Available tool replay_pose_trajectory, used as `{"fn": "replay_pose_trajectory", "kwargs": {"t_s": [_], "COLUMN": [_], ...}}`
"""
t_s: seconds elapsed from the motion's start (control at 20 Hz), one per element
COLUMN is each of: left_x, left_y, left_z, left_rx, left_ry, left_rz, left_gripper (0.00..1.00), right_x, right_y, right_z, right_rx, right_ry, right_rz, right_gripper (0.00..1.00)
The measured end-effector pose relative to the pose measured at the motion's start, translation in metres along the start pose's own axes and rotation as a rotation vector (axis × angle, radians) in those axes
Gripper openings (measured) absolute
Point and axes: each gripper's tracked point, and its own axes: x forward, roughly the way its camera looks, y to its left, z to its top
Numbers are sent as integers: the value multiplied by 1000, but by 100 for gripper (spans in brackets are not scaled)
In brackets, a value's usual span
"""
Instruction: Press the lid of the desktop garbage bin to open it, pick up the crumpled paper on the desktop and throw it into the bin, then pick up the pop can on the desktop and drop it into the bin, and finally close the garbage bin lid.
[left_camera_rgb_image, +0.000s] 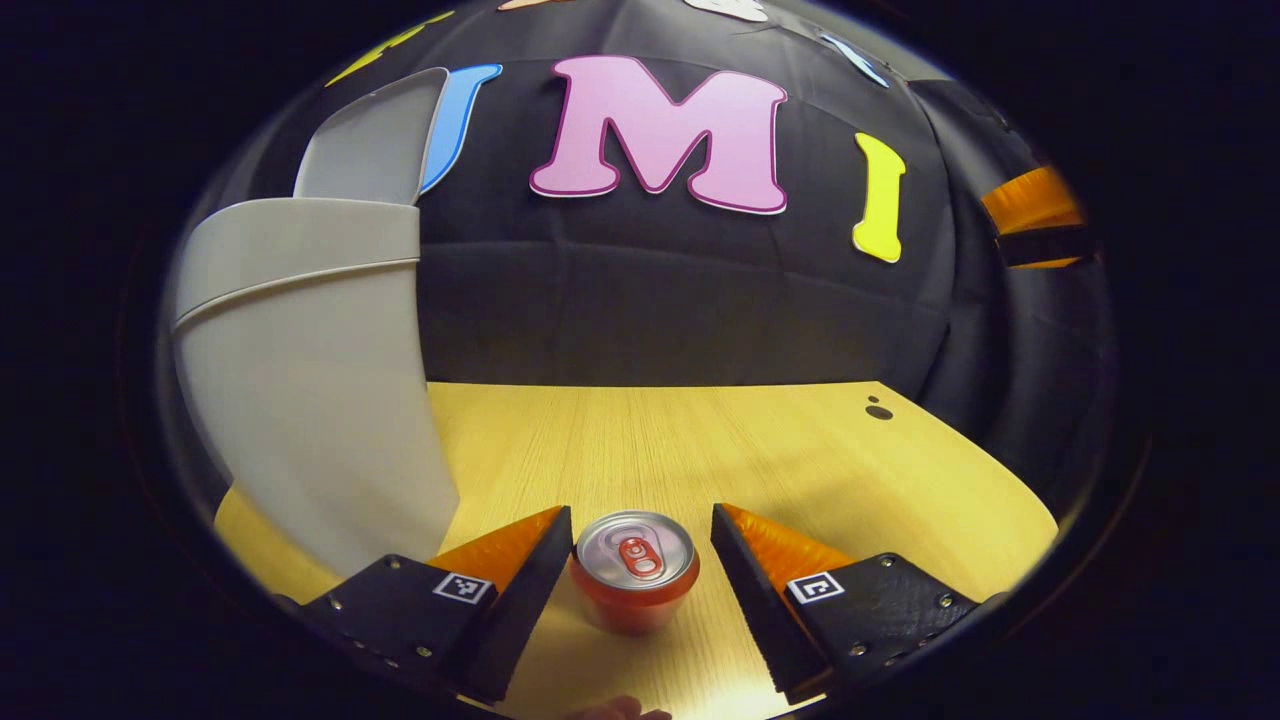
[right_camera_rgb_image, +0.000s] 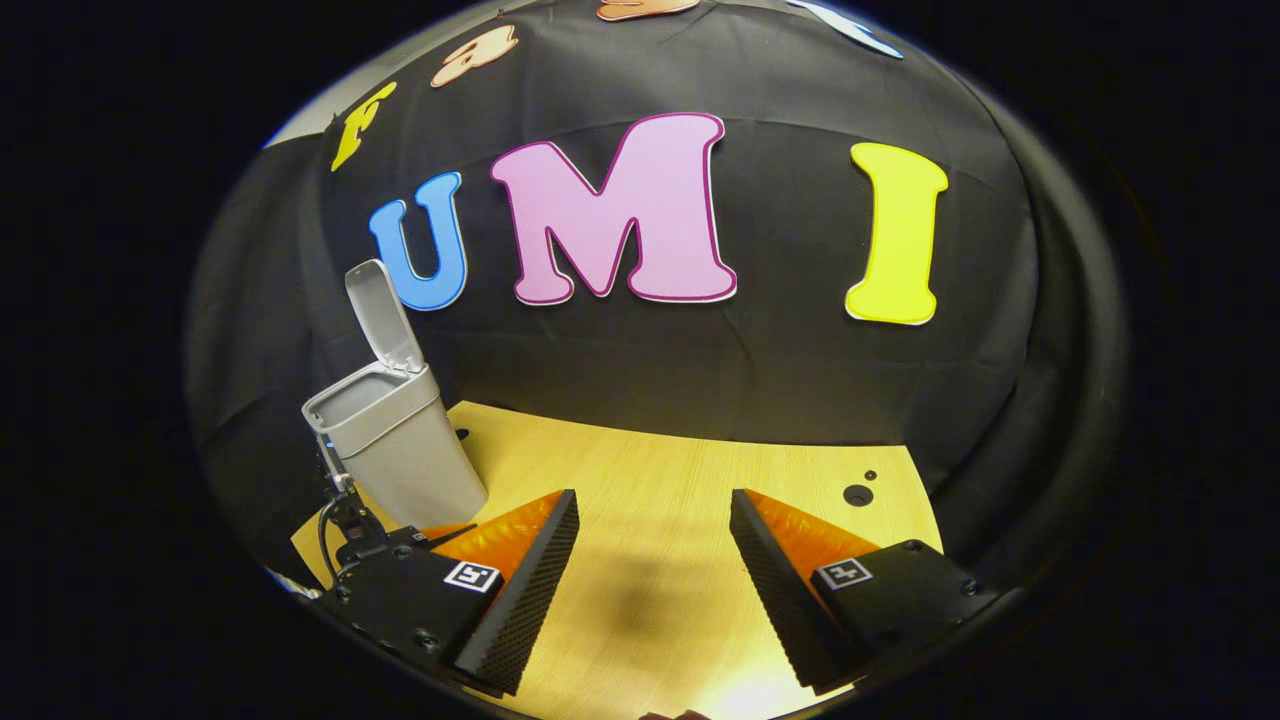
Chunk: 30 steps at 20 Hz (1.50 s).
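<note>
In the left gripper view, the left gripper (left_camera_rgb_image: 640, 560) hangs low over the wooden desktop (left_camera_rgb_image: 760, 450) with its two fingers spread wide. The pop can (left_camera_rgb_image: 634, 572) stands upright between them, top and pull tab facing up. It sits nearer the left-hand finger (left_camera_rgb_image: 520, 590), almost against its inner face, though I cannot tell whether they touch; a clear gap shows between the can and the other finger. Past the left-hand finger, up close, rises the grey garbage bin (left_camera_rgb_image: 310, 400), its lid (left_camera_rgb_image: 375, 140) tipped up and open. Two small dark holes (left_camera_rgb_image: 878, 410) mark the desk beyond the right-hand finger. Far off on that side another gripper (left_camera_rgb_image: 1035, 230) shows at the edge.

In the right gripper view, the right gripper (right_camera_rgb_image: 655, 560) has its fingers spread too, with nothing but bare desk (right_camera_rgb_image: 650, 480) between them. The bin (right_camera_rgb_image: 395, 450) stands beyond the left-hand finger, well forward of it, lid (right_camera_rgb_image: 380, 315) raised nearly upright and the mouth open. Just by its base, a dark rig with cables (right_camera_rgb_image: 345, 520) shows. Two holes (right_camera_rgb_image: 857, 493) lie just beyond the right-hand finger.
</note>
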Motion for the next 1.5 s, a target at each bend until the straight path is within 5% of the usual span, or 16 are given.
{"fn": "replay_pose_trajectory", "kwargs": {"t_s": [0.6, 0.9, 1.5], "left_x": [19, 17, -59], "left_y": [5, 6, 40], "left_z": [-50, -44, 87], "left_rx": [38, 65, 44], "left_ry": [110, 102, -63], "left_rz": [21, 32, 79], "left_gripper": [93, 81, 79], "right_x": [-10, -17, -39], "right_y": [-14, -12, 20], "right_z": [-9, -15, 0], "right_rx": [-13, -30, -10], "right_ry": [24, 35, -23], "right_rz": [-34, -35, 10], "right_gripper": [98, 98, 98]}}
